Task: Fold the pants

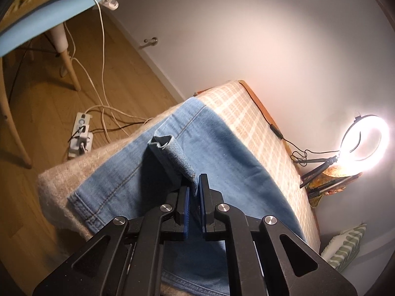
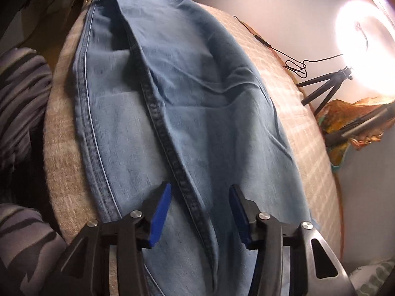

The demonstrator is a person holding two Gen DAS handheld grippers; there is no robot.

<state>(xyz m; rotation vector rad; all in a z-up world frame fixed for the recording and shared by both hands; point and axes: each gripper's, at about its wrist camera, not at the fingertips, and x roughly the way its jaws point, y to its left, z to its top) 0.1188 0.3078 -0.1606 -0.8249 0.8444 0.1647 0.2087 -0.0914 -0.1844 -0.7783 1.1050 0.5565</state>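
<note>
Light-blue denim pants (image 2: 187,113) lie spread along a plaid-covered bed (image 1: 249,113). Left gripper (image 1: 194,182), jaws clenched on a raised hem fold (image 1: 172,155) of the pants. Right gripper (image 2: 200,197), jaws released, apparently just above the cloth, astride a dark seam (image 2: 160,123). Ring light (image 1: 365,138) beside the bed.

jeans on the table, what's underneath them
The jeans lie on a fuzzy grey blanket, with a plaid orange cloth showing toward the wall side. What lies beneath the denim itself, including where blanket meets cloth, is covered.
</note>
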